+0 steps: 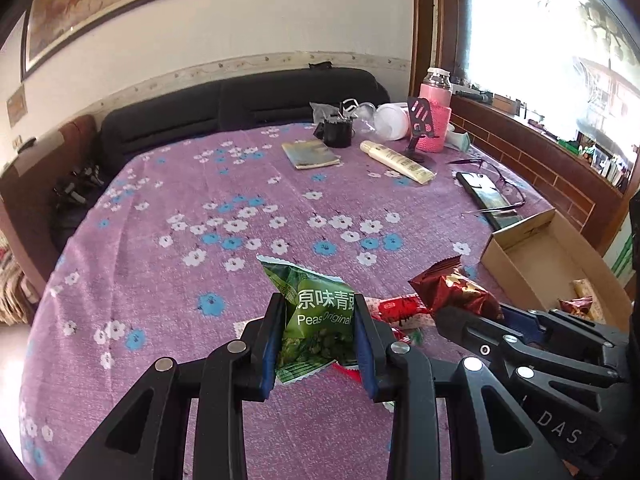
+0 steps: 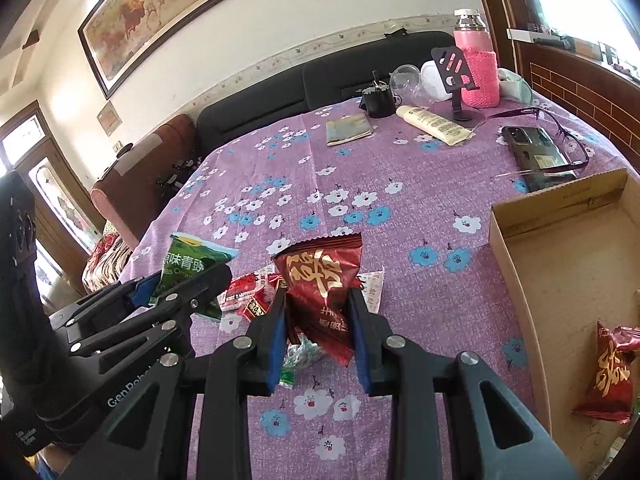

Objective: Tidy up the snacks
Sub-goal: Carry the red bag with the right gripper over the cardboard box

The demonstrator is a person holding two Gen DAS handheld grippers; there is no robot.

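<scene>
My left gripper (image 1: 320, 312) is shut on a green pea snack packet (image 1: 316, 320) and holds it above the purple flowered tablecloth (image 1: 180, 208). My right gripper (image 2: 318, 312) is shut on a dark red snack packet (image 2: 320, 280). In the left wrist view the right gripper (image 1: 456, 312) and its red packet (image 1: 452, 288) sit just right of the green one. In the right wrist view the left gripper (image 2: 192, 280) with the green packet (image 2: 188, 264) is at the left. A few small red and green packets (image 2: 252, 292) lie on the cloth between them. An open cardboard box (image 2: 516, 264) at the right holds another red packet (image 2: 612, 376).
At the table's far side stand a pink bottle (image 2: 478, 64), a phone stand (image 2: 456, 76), a cream tube (image 2: 434, 124), a black cup (image 2: 378, 98) and a booklet (image 2: 348, 130). A phone (image 2: 536, 152) and glasses (image 2: 568, 136) lie beside the box. A dark sofa (image 1: 240, 108) is behind.
</scene>
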